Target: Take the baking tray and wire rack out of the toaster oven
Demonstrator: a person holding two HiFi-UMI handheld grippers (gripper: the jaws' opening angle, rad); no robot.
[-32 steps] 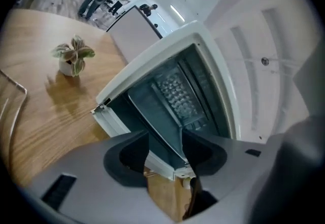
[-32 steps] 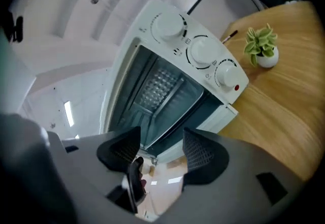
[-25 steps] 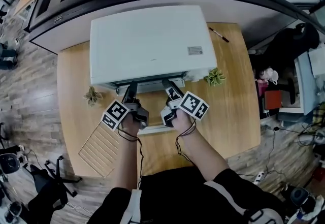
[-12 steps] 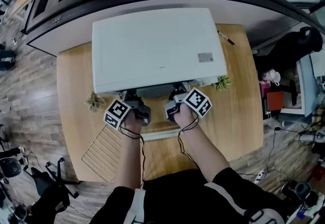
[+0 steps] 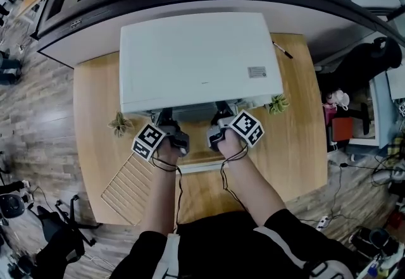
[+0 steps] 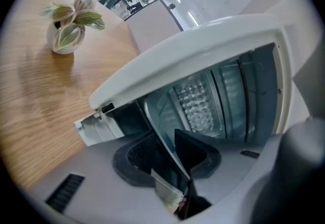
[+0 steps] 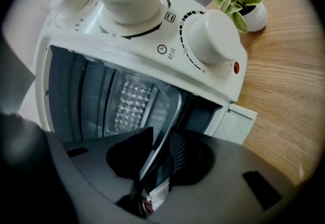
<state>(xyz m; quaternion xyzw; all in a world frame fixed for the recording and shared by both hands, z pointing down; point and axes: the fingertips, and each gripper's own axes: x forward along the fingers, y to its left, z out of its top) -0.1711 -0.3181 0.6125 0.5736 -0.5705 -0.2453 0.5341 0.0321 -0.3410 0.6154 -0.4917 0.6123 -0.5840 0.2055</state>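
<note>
Now, baking tray [image 7: 172,112] in toaster oven [image 5: 199,59] — left gripper [image 6: 161,142], right gripper [image 7: 162,136] fingers [image 7: 127,158] just pinched onto it.

Seen from the head, the toaster oven [image 5: 199,59] covers its own mouth with its white top, so the baking tray [image 6: 155,126] and the jaw tips of the left gripper [image 6: 170,156] and right gripper [image 7: 157,156] lie out of sight under its front edge (both pairs of jaws have just been closing, with the tray's rim between them). In the 2 gripper views each gripper's grey body hides all of the tray but that rim. Print on the label [image 5: 257,71] atop the oven is too small to read
</note>
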